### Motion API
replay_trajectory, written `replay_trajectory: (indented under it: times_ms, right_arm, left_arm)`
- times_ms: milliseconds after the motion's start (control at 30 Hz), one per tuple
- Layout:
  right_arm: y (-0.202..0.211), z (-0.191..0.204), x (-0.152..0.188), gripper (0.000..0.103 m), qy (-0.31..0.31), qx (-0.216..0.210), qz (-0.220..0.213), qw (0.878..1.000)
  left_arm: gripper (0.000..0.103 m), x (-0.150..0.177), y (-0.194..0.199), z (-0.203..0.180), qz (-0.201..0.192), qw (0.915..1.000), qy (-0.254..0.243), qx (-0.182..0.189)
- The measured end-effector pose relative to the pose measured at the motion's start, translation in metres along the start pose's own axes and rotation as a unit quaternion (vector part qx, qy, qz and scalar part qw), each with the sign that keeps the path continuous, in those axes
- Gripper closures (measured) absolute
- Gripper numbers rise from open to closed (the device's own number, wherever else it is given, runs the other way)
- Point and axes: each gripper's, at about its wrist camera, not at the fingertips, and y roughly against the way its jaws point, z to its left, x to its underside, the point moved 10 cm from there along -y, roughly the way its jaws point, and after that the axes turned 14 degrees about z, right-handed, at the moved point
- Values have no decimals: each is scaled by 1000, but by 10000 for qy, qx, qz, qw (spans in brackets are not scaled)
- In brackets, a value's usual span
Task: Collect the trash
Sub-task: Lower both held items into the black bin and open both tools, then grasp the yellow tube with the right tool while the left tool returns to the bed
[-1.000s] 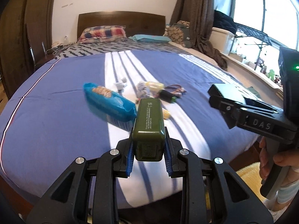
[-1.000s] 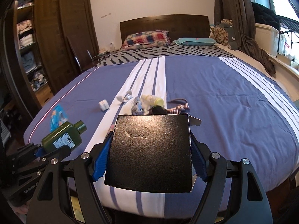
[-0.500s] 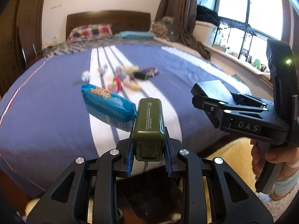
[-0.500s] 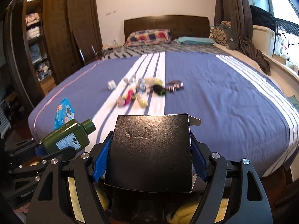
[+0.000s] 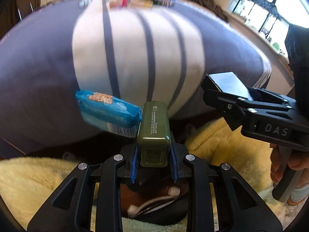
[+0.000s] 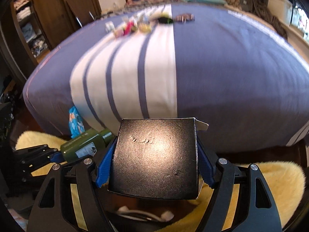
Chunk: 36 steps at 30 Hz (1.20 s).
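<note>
My left gripper point(image 5: 154, 163) is shut on a dark green bottle point(image 5: 154, 129), with a blue snack wrapper point(image 5: 108, 113) pinned against its left side. The bottle point(image 6: 85, 147) and wrapper point(image 6: 75, 121) also show in the right wrist view at lower left. My right gripper point(image 6: 154, 174) is shut on a flat black box point(image 6: 156, 158); the box point(image 5: 227, 85) shows at right in the left wrist view. Both grippers hang past the foot of the bed, above a dark container point(image 5: 154, 206) with white earphones point(image 6: 146, 215) in it. Several small trash items point(image 6: 139, 22) lie far up the bed.
The bed point(image 6: 222, 67) has a blue cover with a white striped band. A yellow fluffy rug point(image 6: 270, 189) lies on the floor around the dark container. A wooden wardrobe point(image 6: 38, 19) stands at left; a window ledge point(image 5: 260, 29) runs at right.
Both grippers have pulled back from the bed and tilted down over the floor, keeping their loads. The rug and the dark container have come into view below them.
</note>
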Motion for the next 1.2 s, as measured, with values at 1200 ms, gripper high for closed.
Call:
replay_trajectory:
  times_ms: [1200]
  right_arm:
    - [-33,-25,-5,13,-526,-236,491,9971]
  left_arm:
    - [40,2,-38,44,630,9960,438,-458]
